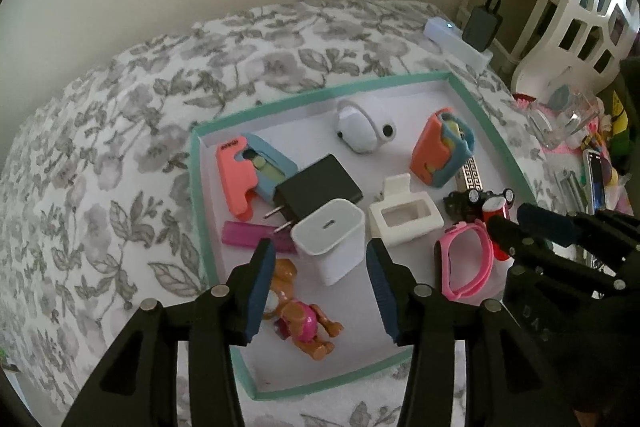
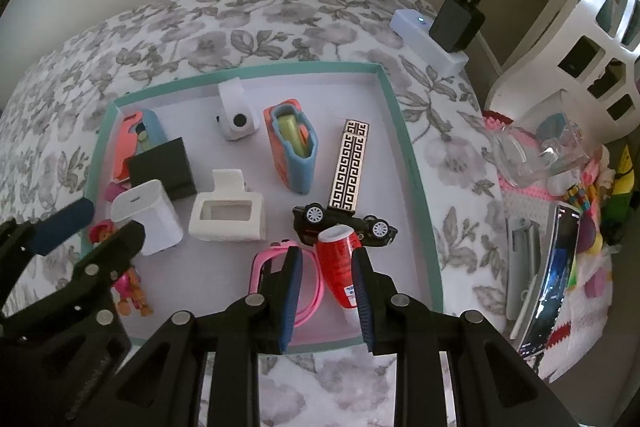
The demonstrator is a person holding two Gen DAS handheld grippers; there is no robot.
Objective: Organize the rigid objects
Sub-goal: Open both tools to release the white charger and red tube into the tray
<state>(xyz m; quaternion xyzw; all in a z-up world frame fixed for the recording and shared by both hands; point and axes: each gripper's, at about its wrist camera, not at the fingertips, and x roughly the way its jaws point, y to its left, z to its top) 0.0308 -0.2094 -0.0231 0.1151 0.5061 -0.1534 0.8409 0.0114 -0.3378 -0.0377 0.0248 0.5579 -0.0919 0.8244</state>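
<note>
Above a teal-rimmed tray (image 2: 416,163), two open grippers, neither holding anything.

Right gripper (image 2: 326,291), lower centre of its view, has its fingers either side of a red bottle (image 2: 340,267), contact unclear; a pink wristband (image 2: 272,267) lies just left. Left gripper (image 1: 320,291) gapes wide before a white charger cube (image 1: 330,243), with a toy pup (image 1: 300,319) at lower centre.

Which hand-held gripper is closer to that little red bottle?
Right. The right hand-held gripper straddles the red bottle, open fingers either side. The left hand-held gripper is off to its left, framing the white charger.
</note>
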